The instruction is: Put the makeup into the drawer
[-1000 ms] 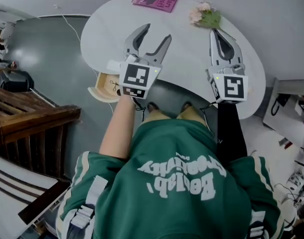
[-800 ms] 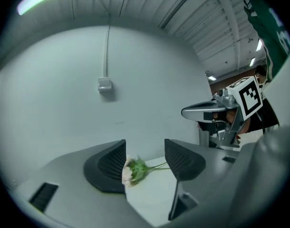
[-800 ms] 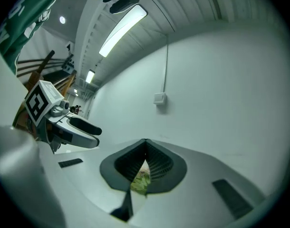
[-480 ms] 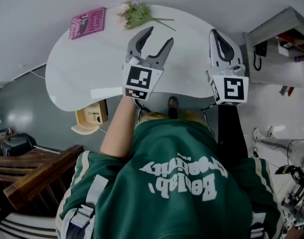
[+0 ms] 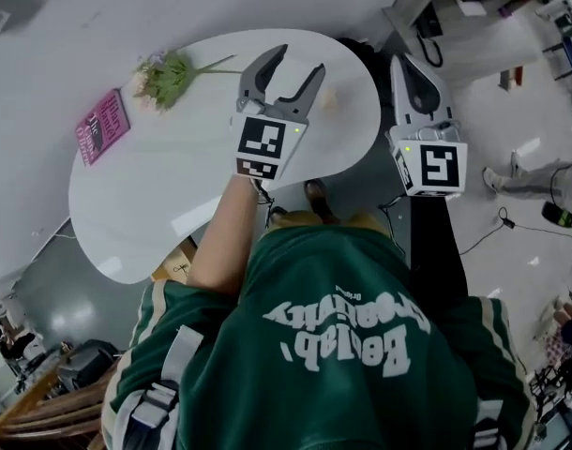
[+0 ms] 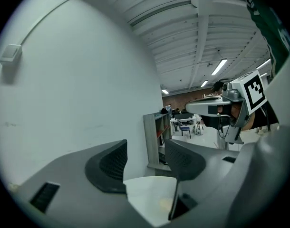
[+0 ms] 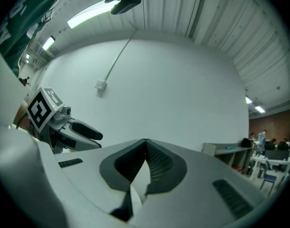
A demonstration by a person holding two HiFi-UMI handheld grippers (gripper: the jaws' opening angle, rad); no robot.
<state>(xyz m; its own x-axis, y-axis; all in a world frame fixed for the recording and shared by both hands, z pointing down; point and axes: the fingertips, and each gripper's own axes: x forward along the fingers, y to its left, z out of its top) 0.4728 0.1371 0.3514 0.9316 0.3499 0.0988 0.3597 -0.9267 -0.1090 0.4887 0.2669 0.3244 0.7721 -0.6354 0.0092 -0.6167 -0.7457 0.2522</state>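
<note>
White oval table (image 5: 192, 181) fills the head view. The left gripper (image 5: 298, 60) hovers wide and empty; the right gripper (image 5: 405, 61) is pinched together on nothing. A pale item (image 5: 329, 98), possibly the makeup, lies at one o'clock. Reaching for it seems the step in hand, and a grasp comes next.

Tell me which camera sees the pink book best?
The head view: the flat pink book lies in full sight on the white rounded table. Neither gripper view shows it; they face walls and ceiling.

My head camera looks steeply down over the white oval table (image 5: 164, 195); both gripper cameras face the same pale wall (image 6: 64, 89).
</note>
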